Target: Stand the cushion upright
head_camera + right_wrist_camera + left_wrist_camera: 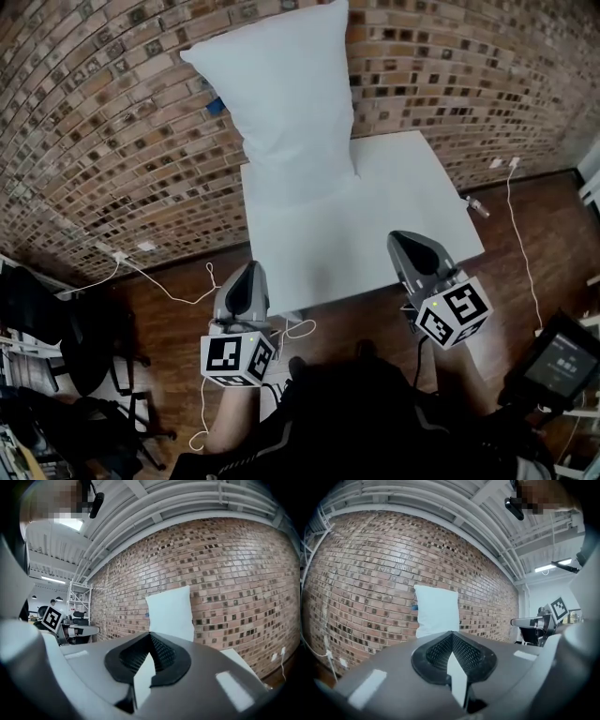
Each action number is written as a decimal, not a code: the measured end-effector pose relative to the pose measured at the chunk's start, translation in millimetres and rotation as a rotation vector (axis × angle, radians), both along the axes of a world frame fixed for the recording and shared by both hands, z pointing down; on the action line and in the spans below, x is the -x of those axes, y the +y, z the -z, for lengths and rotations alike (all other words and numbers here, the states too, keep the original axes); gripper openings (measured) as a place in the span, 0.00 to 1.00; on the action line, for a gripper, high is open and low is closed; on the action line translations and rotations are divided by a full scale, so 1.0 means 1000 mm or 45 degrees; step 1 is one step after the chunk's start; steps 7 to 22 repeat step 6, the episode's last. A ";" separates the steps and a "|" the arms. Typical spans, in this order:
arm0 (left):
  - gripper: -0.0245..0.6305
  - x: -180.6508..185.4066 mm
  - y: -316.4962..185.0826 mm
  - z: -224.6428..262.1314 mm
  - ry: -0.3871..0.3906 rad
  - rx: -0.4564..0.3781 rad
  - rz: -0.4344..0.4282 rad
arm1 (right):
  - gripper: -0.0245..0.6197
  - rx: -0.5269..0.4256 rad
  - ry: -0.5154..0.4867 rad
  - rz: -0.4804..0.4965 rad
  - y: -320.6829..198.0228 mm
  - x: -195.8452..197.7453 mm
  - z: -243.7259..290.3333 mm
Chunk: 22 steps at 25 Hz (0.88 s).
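- At 9 o'clock of the head view a black office chair [52, 328] stands on the wooden floor [178, 309], well apart from the work
- The left gripper [251, 269] hangs at 7 o'clock, by the near left corner of the table; its own view shows the two jaws pressed together with nothing between them
- The cushion [286, 103] is at 12 o'clock, standing on its short end at the far side of the white table [394, 206], with its back against the brick wall [94, 122]; from this the task looks done, or nearly so
- The cushion looks light, soft and loosely filled, so it would likely sag or fold if pinched at one corner; it is not fragile, though the smooth cover may slip in a shallow pinch
- If it needs squaring up, the better hold is probably the two side edges about halfway up, one gripper to each, taking a deep fold of cover and filling together
- The right gripper [405, 239] sits at 5 o'clock over the near part of the table, pointed toward the cushion; its jaws too are closed on each other and hold nothing
- At 4 o'clock a white cable [525, 272] trails over the floor, and a small dark screen [562, 361] stands near the edge
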<state>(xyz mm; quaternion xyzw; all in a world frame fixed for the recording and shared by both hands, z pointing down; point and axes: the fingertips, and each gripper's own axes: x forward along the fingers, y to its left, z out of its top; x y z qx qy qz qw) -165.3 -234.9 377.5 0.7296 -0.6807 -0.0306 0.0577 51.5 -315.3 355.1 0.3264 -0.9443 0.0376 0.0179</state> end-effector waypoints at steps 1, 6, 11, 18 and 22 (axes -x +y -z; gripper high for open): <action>0.03 -0.001 0.000 -0.001 0.004 0.002 0.004 | 0.05 -0.002 -0.006 0.001 -0.001 -0.002 0.000; 0.03 -0.004 -0.004 -0.006 0.008 0.022 0.018 | 0.05 -0.017 -0.031 0.001 -0.005 -0.011 0.004; 0.03 -0.004 -0.004 -0.006 0.008 0.022 0.018 | 0.05 -0.017 -0.031 0.001 -0.005 -0.011 0.004; 0.03 -0.004 -0.004 -0.006 0.008 0.022 0.018 | 0.05 -0.017 -0.031 0.001 -0.005 -0.011 0.004; 0.03 -0.004 -0.004 -0.006 0.008 0.022 0.018 | 0.05 -0.017 -0.031 0.001 -0.005 -0.011 0.004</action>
